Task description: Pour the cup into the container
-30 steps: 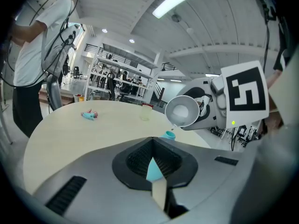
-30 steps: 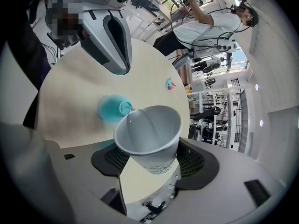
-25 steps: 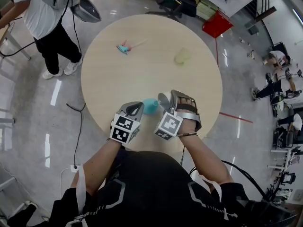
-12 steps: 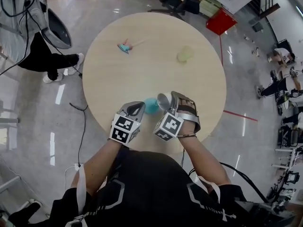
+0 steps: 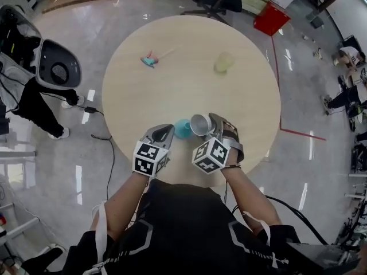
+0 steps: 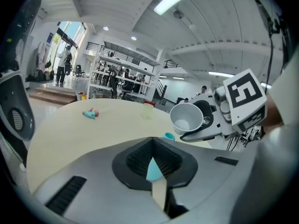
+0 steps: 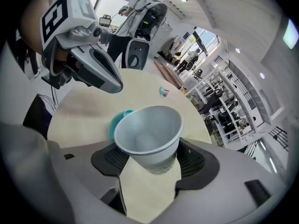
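Observation:
A white paper cup (image 5: 200,124) is tipped on its side just right of a small teal container (image 5: 182,128) near the table's front edge. My right gripper (image 5: 210,123) is shut on the cup (image 7: 149,135), whose open mouth faces left toward the container (image 7: 120,120). In the left gripper view the cup's mouth (image 6: 187,117) looks pale inside, and I cannot tell what it holds. My left gripper (image 5: 166,132) is shut on the container's near rim (image 6: 154,169), a teal sliver pinched between its jaws. The far rim (image 6: 169,136) peeks out beyond.
The round wooden table (image 5: 189,90) also carries a pale yellow-green cup (image 5: 223,63) at the back right and a small teal and pink object (image 5: 150,60) at the back left. A person with a dark device (image 5: 54,67) stands left of the table. A red box (image 5: 270,17) is on the floor behind.
The right gripper has rolled, tipping the cup so its mouth faces more toward the teal container. The left gripper has stayed put. The person at the left has moved away leftward.

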Available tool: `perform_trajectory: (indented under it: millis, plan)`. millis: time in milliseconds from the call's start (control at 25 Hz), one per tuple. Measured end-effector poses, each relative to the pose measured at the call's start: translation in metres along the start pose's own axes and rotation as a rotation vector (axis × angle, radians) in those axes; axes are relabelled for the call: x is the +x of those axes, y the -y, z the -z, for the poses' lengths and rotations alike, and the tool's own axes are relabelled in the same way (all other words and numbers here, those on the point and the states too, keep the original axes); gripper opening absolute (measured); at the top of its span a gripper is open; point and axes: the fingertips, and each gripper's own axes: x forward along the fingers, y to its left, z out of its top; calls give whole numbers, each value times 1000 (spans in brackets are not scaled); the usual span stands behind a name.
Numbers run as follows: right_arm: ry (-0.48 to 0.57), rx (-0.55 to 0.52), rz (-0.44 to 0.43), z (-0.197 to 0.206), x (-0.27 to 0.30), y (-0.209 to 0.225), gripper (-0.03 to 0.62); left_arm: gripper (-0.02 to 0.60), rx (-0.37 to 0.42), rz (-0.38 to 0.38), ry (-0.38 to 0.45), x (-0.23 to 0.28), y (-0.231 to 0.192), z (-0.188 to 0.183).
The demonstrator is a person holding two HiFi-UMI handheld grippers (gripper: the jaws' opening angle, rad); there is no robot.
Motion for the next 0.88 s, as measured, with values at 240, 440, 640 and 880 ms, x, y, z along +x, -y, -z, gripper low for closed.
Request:
perform_trajectory:
  millis: [240, 440, 640, 880]
  plan:
    - [53, 114, -40, 11, -6, 4, 313, 0, 6, -19, -6, -4, 10, -5]
    - [92, 226, -72, 22, -10, 12, 313, 0, -6, -18, 18, -3, 18, -12]
    - [145, 373, -125, 32, -16, 17, 313, 0, -9, -24, 36, -3, 25, -16]
    - [211, 513, -184, 41, -16, 18, 313, 0, -9, -43, 25, -2, 27, -14]
